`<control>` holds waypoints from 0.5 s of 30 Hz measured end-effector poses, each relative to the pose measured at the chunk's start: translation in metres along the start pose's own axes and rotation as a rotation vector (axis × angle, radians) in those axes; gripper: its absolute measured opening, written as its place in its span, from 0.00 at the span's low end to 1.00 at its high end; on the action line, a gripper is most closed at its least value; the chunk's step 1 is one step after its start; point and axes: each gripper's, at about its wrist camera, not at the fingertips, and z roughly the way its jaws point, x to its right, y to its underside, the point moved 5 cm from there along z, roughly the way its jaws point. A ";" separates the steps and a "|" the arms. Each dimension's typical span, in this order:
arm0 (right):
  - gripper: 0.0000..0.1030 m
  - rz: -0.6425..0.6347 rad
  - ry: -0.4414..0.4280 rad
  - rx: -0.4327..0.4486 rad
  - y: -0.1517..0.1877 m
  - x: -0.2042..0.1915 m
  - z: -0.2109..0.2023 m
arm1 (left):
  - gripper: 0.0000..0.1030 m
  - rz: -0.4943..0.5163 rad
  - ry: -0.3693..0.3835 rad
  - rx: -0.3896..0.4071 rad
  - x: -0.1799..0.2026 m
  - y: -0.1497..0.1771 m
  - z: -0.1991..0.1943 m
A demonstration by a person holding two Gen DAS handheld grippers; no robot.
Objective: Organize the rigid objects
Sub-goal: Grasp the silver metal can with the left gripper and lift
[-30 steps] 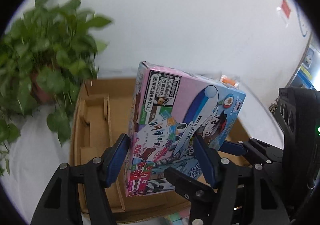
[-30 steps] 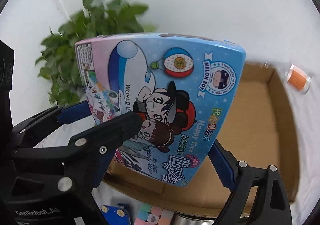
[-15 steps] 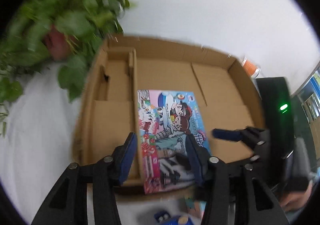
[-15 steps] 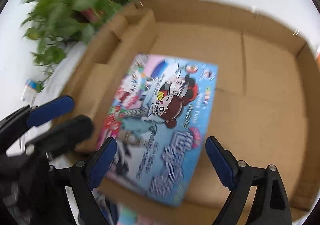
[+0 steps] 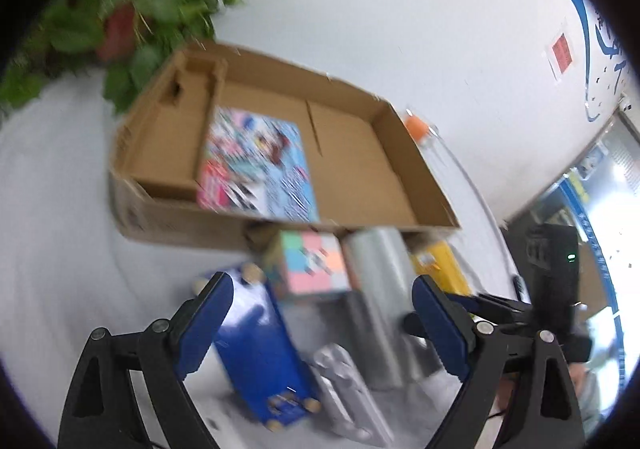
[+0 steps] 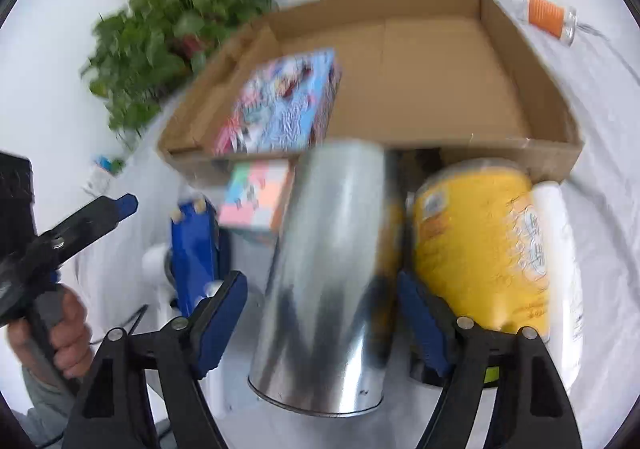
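Note:
A colourful cartoon box (image 5: 256,169) lies flat in the cardboard tray (image 5: 172,217), also seen in the right wrist view (image 6: 280,105). My left gripper (image 5: 320,325) is open and empty above a blue box (image 5: 260,353), a pastel box (image 5: 312,269) and a silver can (image 5: 380,297). My right gripper (image 6: 322,325) is open, its fingers either side of the silver can (image 6: 328,269), apart from it. A yellow can (image 6: 480,249) lies to the can's right. The frames are blurred.
A potted plant (image 5: 132,9) stands behind the tray's left end. An orange-labelled jar (image 6: 548,15) lies beyond the tray's right side. A silver ridged object (image 5: 348,389) lies near the blue box. White cloth covers the table.
The cartoon box, held up by both grippers, was laid in the tray and let go. Both grippers opened and pulled back toward the objects in front of the tray.

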 end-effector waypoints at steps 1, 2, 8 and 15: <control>0.68 -0.015 0.023 -0.013 0.004 -0.005 0.006 | 0.88 -0.011 0.030 -0.027 0.004 0.003 0.005; 0.67 -0.031 0.028 -0.006 0.009 -0.007 0.004 | 0.88 -0.019 0.068 -0.063 0.012 0.011 0.009; 0.71 -0.008 -0.106 -0.107 0.053 -0.013 -0.004 | 0.87 -0.035 0.152 -0.217 0.053 0.042 0.030; 0.79 0.092 -0.202 -0.169 0.068 -0.003 0.013 | 0.86 0.019 0.100 -0.376 0.077 0.058 0.073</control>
